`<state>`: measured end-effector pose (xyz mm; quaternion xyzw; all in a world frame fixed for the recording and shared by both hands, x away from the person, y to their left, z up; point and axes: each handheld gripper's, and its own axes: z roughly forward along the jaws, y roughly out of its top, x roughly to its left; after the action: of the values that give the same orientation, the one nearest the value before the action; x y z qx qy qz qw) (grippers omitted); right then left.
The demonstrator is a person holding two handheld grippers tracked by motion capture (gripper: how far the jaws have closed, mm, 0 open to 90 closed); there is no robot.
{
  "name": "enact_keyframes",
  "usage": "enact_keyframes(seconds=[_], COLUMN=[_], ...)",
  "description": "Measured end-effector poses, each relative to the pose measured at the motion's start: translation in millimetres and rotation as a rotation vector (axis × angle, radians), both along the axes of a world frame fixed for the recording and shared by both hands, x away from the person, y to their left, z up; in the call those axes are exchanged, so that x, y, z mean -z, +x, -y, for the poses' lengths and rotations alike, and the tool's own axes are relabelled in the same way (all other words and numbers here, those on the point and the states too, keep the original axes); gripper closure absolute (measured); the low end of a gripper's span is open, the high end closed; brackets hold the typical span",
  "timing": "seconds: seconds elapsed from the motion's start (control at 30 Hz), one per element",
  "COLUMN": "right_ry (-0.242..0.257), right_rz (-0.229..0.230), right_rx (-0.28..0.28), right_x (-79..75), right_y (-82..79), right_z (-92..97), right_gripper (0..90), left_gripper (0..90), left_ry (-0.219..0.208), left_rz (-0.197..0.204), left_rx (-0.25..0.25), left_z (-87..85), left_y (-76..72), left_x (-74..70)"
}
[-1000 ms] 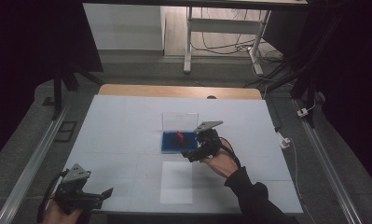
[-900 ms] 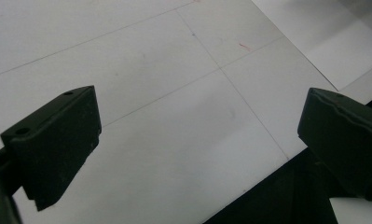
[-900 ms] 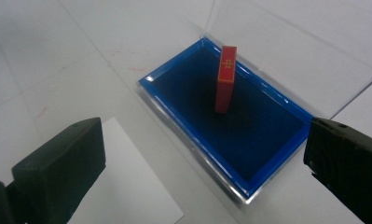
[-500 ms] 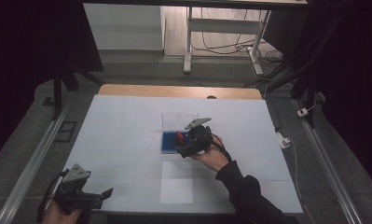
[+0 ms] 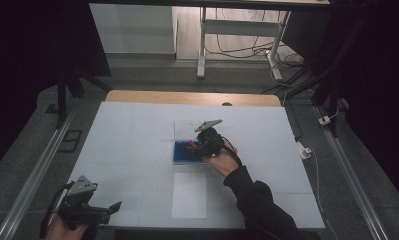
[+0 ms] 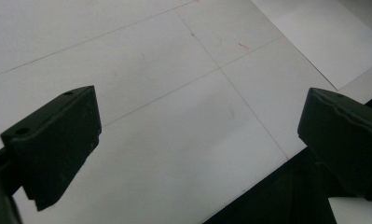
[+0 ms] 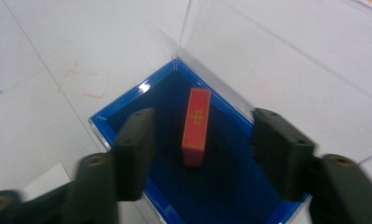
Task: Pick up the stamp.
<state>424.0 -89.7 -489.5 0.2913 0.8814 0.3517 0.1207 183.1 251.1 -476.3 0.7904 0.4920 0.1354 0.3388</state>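
We see the red block (image 7: 196, 126) lying flat on the blue-lined floor of the clear box (image 7: 127, 103) near the middle of the tabletop (image 5: 137, 130), open to a reach from above. Our right gripper (image 7: 202, 151) angles down over it, jaws just closing, straddling the block without touching. Our left gripper (image 5: 89, 210) rests at the near left corner, jaws wide apart, holding nothing.

My right gripper (image 7: 200, 154) hangs over the blue tray (image 7: 127, 105), jaws just narrowed, with open room either side of the red block (image 7: 196, 125) between them. The clear lid (image 7: 230, 51) stands upright along the tray's far edge, blocking entry from there. My left gripper (image 6: 200, 154) has bare desk (image 6: 165, 116) ahead near the near-left corner.
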Motion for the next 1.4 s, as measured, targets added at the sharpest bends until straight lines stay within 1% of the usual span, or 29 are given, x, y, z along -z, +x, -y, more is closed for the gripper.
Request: enact_keyframes(seconds=[0.03,0.07,0.1,0.13,0.17,0.2,0.23,0.27,0.3,0.33,0.37,0.4,0.43,0.47,0.57,0.63,0.7,0.73,0.77,0.83,0.97,1.03,1.1,1.4], right_ry=[0.004,0.005,0.001,0.001,0.006,0.006,0.011,0.008,0.002,0.002,0.009,0.009,0.008,0.005,-0.003,0.010,0.009,0.010,0.010,0.003,-0.001,-0.014,-0.022,-0.015], right_rz=[-0.005,-0.019,-0.017,-0.017,-0.022,-0.022,-0.025,-0.031,-0.038,-0.038,-0.047,-0.047,-0.047,-0.036,-0.024,-0.020,-0.019,-0.015,-0.015,-0.011,-0.015,-0.019,-0.017,-0.027], right_rx=[-0.005,-0.008,-0.009,-0.009,-0.003,-0.003,-0.003,0.002,0.006,0.006,0.006,0.006,0.003,0.001,-0.003,-0.004,-0.008,-0.026,-0.026,-0.055,-0.070,-0.084,-0.088,-0.087], right_x=[-0.1,0.5,0.8,0.8,1.2,1.2,1.3,1.2,1.8,1.8,2.7,2.7,3.2,3.2,2.1,-1.8,-3.8,-7.0,-7.0,-10.7,-13.1,-14.3,-16.4,-18.4], right_y=[0.9,2.2,2.6,2.6,3.5,3.5,4.2,5.0,6.5,6.5,7.2,7.2,7.4,7.2,6.9,5.0,4.2,3.0,3.0,1.1,-0.5,-1.7,-3.2,-1.6], right_z=[-0.7,-3.0,-3.8,-3.8,-4.8,-4.8,-4.9,-5.1,-5.1,-5.1,-4.9,-4.9,-4.8,-4.5,-3.7,-1.5,-0.4,2.4,2.4,6.0,8.8,9.9,11.9,12.9], right_gripper=[48.4,53.2,56.1,56.1,60.2,60.2,62.2,64.5,68.8,68.8,76.1,76.1,78.0,79.6,79.9,79.9,79.9,79.9,79.9,79.9,79.9,79.9,79.9,79.9], left_gripper=[0.0,0.0,0.0,0.0,0.0,0.0,0.0,0.0,0.0,0.0,0.0,0.0,0.0,0.0,0.0,0.0,0.0,0.0,0.0,0.0,0.0,0.1,0.2,0.3], left_ry=[0.000,0.000,0.000,0.001,0.001,0.001,0.002,0.002,0.002,0.002,0.002,0.001,0.002,0.002,0.002,0.003,0.001,0.001,0.000,-0.004,-0.008,-0.008,-0.010,-0.011], left_rz=[0.000,0.000,0.000,0.000,0.000,0.001,0.000,0.000,0.000,0.000,0.000,-0.001,-0.001,-0.001,-0.001,0.000,0.001,0.001,0.001,0.001,0.000,0.000,-0.002,0.001], left_rx=[0.000,0.000,0.000,0.000,0.000,-0.001,0.000,0.001,0.001,0.001,0.001,0.001,0.001,0.001,0.002,0.002,0.003,0.003,0.005,0.007,0.011,0.013,0.014,0.016], left_z=[0.0,0.0,0.0,0.0,0.1,0.2,0.2,0.2,0.3,0.3,0.4,0.5,0.5,0.5,0.5,0.4,0.4,0.1,-0.1,-0.4,-0.9,-0.8,-0.5,-0.3], left_y=[0.0,0.0,-0.1,0.0,0.0,0.0,0.0,0.0,0.0,0.0,-0.1,-0.1,0.0,0.0,0.0,-0.1,-0.3,-0.2,-0.2,-0.1,0.0,0.0,-0.2,-0.4], left_x=[0.0,0.0,0.0,0.0,0.0,0.1,0.0,0.0,0.1,0.1,0.1,0.1,0.1,0.1,0.1,0.0,0.1,0.0,-0.1,-0.1,-0.1,-0.1,-0.1,-0.2])
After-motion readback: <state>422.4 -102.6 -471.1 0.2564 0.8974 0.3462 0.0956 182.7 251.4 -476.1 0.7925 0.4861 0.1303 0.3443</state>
